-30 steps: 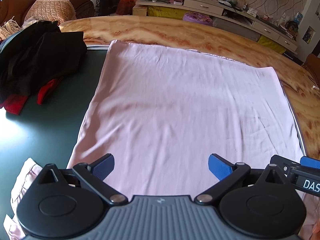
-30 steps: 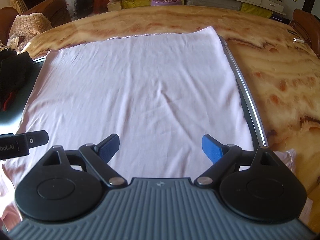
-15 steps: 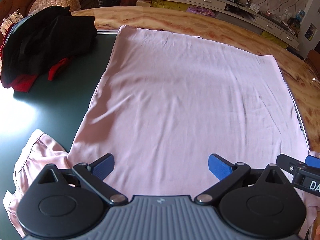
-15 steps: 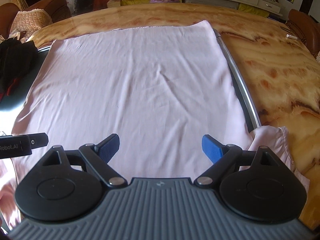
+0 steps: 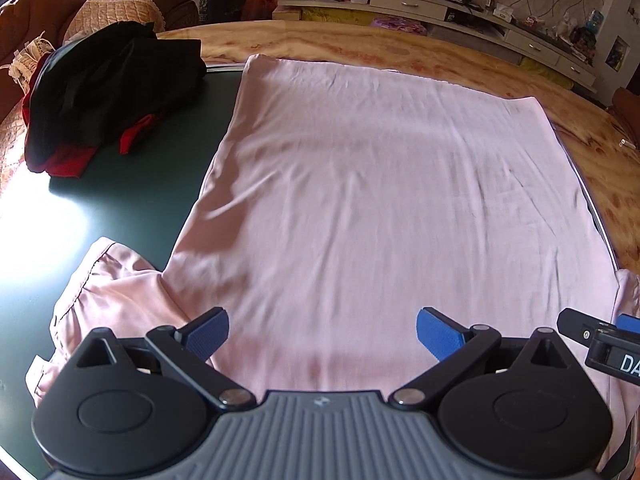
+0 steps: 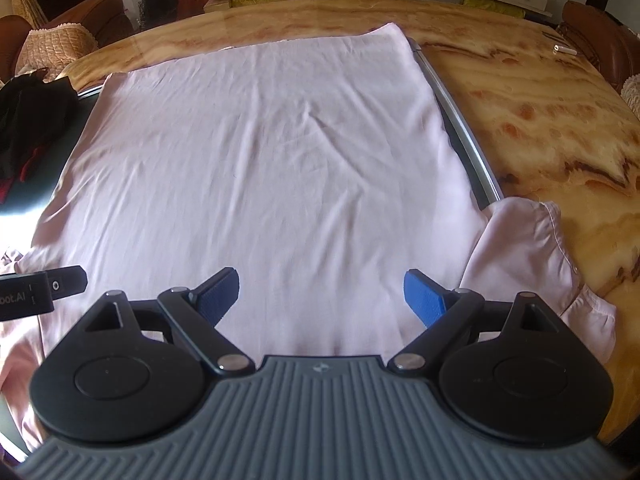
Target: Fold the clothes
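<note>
A pale pink shirt [image 5: 380,184] lies spread flat on the table, its hem at the far side; it also shows in the right wrist view [image 6: 272,168]. Its left sleeve [image 5: 108,284] sticks out near me in the left wrist view, and its right sleeve [image 6: 532,256] lies over the table's metal rim in the right wrist view. My left gripper [image 5: 322,330] is open and empty above the shirt's near edge. My right gripper [image 6: 322,292] is open and empty above the same edge, to the right of the left one.
A heap of black and red clothes [image 5: 108,92] lies at the far left on the dark green table top [image 5: 132,184]. A metal rim [image 6: 460,128] borders it, with marble-patterned surface [image 6: 540,120] beyond. A sofa and low cabinets stand behind.
Both grippers have pulled back toward me and risen, so both sleeves have come into view. The jaws stayed open and the shirt has not moved.
</note>
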Available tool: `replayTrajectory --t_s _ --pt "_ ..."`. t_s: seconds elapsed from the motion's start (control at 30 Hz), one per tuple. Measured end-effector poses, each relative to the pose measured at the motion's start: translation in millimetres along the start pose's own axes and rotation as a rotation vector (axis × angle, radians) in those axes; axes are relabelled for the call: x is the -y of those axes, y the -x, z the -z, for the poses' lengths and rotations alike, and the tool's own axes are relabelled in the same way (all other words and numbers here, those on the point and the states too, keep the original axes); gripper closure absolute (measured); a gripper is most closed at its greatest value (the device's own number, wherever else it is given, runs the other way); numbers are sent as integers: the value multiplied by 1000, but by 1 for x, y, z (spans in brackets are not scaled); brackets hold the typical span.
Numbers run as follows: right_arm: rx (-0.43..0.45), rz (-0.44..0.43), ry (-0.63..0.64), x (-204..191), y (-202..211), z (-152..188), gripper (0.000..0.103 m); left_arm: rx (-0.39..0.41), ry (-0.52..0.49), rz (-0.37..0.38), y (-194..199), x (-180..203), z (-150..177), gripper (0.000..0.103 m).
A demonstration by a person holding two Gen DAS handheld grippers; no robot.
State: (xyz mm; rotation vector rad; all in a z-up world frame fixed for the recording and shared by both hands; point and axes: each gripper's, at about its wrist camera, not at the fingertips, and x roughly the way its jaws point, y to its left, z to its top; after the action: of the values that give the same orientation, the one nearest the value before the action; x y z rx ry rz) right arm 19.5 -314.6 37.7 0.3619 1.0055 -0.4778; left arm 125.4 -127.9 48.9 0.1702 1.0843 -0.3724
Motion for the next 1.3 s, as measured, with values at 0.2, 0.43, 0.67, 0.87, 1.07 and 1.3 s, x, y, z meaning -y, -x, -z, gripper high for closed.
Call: replayTrajectory --t_s 0.2,0.43,0.67,0.87,1.07,1.3 --pt "0 11 -40 1 6 15 6 5 8 17 12 0 14 0" --pt "27 9 -64 0 24 27 6 47 -2 5 31 2 31 0" --pt "36 -1 -41 -6 39 43 6 46 -12 25 41 3 54 0" --pt "38 -15 -42 -6 51 57 6 59 -9 10 54 -3 72 0" --pt "40 -26 -46 -3 62 73 6 84 -2 -1 72 -8 89 0" --pt "68 -18 -26 -3 82 91 6 95 1 15 90 -10 110 0"
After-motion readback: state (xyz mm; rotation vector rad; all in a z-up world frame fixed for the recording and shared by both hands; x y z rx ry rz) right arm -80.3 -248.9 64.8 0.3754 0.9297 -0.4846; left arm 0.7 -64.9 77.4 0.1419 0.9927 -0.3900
